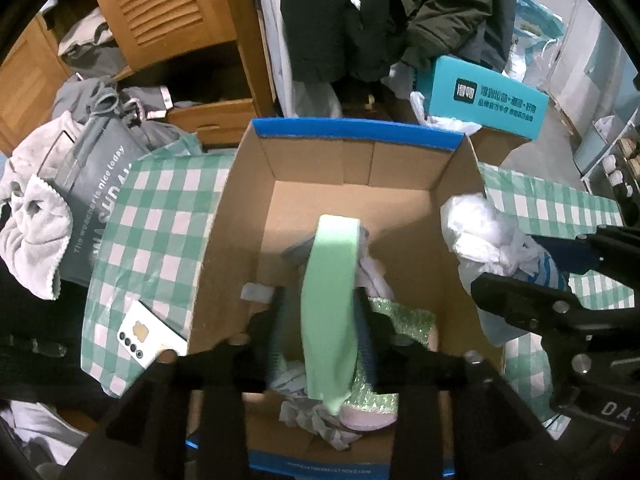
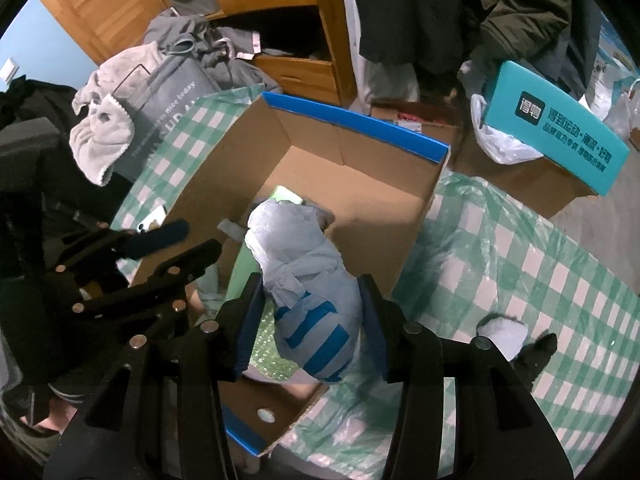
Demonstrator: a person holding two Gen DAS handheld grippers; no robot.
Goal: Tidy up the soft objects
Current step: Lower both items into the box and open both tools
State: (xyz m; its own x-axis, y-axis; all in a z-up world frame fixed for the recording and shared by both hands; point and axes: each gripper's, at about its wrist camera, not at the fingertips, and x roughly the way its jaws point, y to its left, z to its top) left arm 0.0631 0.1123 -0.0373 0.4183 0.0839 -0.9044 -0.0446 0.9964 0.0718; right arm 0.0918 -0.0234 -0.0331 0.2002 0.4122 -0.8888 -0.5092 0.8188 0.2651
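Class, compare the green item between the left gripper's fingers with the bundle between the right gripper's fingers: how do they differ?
The green foam strip is smooth, plain and long; the white plastic bundle is crumpled, rounded and blue-striped. The strip reaches down into the cardboard box; the bundle hangs above its edge. Both look soft.

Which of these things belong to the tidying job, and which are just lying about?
Job:
- cardboard box
- green sponge between the left claw fingers
- white plastic bundle in the right claw
- soft bits already in the box

Lying about:
- phone
- teal box
- grey towel
- hanging coats
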